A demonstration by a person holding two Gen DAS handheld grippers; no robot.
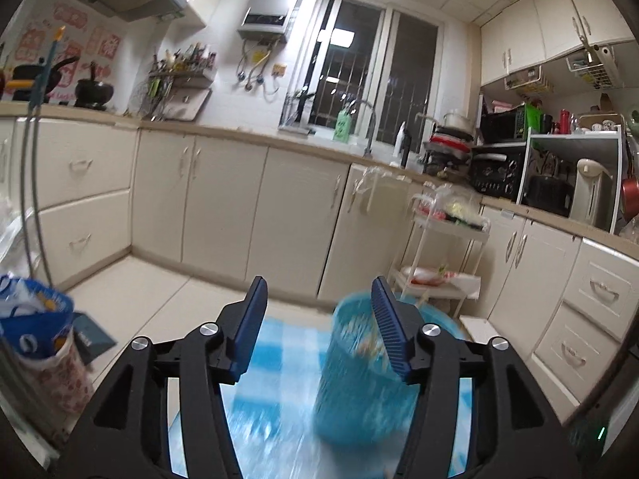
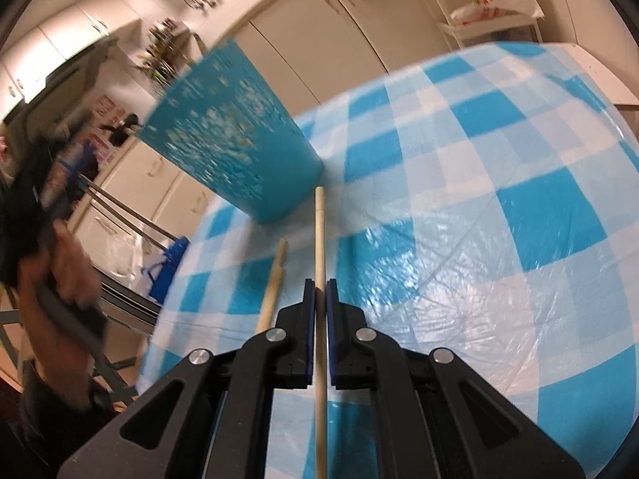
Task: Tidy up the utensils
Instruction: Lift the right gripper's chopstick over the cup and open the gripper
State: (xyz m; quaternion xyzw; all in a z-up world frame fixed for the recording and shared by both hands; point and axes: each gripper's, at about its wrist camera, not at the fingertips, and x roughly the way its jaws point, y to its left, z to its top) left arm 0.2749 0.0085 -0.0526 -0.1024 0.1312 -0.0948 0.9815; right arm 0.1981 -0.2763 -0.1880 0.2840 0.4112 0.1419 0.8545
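**Right claw has one chopstick; holder is just ahead**

Right gripper (image 2: 318, 291): jaws closed down on a wooden chopstick (image 2: 319, 235), which runs straight up the centre of the right wrist view, tip ending close to the base of the blue perforated holder (image 2: 235, 139), centre-left of frame. A second chopstick (image 2: 273, 283) lies on the checked tablecloth (image 2: 499, 207), just left of the gripped one, apart from it.

Left gripper (image 1: 317, 327): jaws wide apart, holding nothing. In the left wrist view the holder (image 1: 359, 375) sits lower centre-right, partly behind the right-side finger; blurred, so I can't tell whether it's touched.

Likely step: drop the stick into the holder. To do it well:
- lift, tilt the stick tip-down, and clear the rim before lowering
- holder looks light; the left claw could steady it
- grip looks mid-shaft, so expect swing

Room:
- open cloth across the right half of the right wrist view
- table edge curves along the lower left, with the person's left hand (image 2: 64, 279) and a metal rack beyond it; keep sweeps rightward
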